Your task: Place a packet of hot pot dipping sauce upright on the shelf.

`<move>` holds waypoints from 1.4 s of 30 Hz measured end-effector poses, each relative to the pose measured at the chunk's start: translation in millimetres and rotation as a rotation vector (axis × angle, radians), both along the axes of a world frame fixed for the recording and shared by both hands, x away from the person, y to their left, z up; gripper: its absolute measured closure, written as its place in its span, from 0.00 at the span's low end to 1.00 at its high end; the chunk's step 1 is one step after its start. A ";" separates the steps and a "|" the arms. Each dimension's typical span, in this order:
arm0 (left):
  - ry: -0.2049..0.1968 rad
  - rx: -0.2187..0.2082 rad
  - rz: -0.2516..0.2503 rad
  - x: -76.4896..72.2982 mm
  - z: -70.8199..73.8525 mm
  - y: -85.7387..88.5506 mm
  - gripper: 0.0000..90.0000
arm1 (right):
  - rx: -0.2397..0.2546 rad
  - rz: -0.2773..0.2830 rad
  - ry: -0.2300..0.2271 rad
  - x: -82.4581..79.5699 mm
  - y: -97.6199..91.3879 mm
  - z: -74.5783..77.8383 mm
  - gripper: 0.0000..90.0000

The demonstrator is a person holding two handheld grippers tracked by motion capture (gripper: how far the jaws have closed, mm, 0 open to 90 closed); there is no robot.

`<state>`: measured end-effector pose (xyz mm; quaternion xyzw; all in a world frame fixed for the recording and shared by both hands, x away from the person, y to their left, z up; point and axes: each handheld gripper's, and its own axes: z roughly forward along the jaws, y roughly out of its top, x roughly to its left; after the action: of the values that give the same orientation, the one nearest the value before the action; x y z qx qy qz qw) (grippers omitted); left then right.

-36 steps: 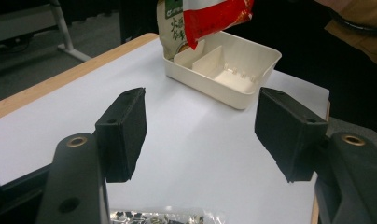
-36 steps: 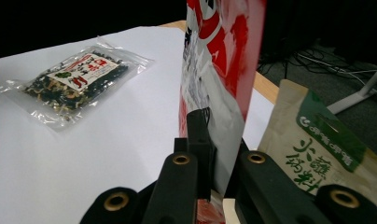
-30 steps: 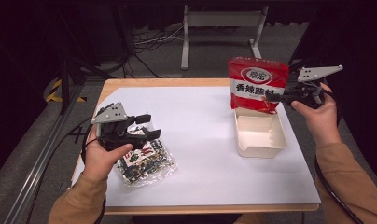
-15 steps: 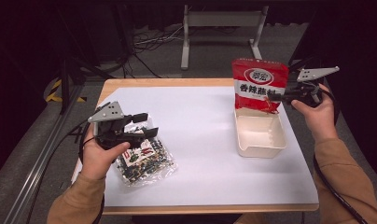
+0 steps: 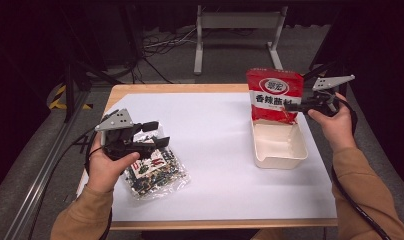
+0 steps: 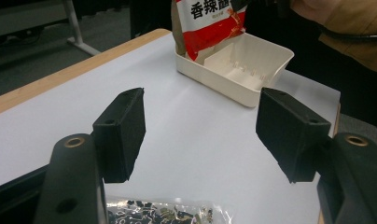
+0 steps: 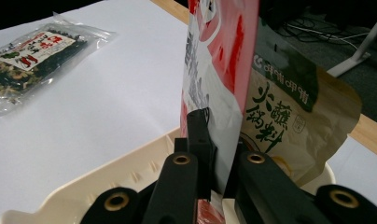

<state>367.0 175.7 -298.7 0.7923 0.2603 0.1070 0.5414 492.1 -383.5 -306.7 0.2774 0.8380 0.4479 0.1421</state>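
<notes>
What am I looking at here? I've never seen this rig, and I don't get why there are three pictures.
A person sits at a table holding a hand-held two-jaw gripper in each hand. The high view looks down from above; the other two come from cameras riding on each gripper. The right gripper is shut on a red snack bag, held upright over a cream tray; a brown packet stands behind the bag. The left gripper is open, holding nothing, above a clear packet of dark food lying on the white sheet.
</notes>
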 end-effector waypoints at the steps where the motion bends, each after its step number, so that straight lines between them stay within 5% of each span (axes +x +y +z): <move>1: 0.002 0.000 0.000 -0.2 0.1 0.2 0.38 | -0.002 -0.003 0.001 1.4 -0.2 -1.8 0.97; 23: 0.004 0.008 0.000 1.2 -2.2 -0.4 0.37 | -0.005 -0.090 -0.060 10.2 -4.8 -39.8 0.97; 42: 0.009 0.010 0.000 1.1 -3.9 1.8 0.36 | -0.128 -0.174 -0.035 3.2 -2.6 -61.9 0.96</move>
<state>368.2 177.6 -302.7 0.7954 0.2620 0.1048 0.5364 495.3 -386.1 -368.5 0.3316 0.8351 0.3841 0.2123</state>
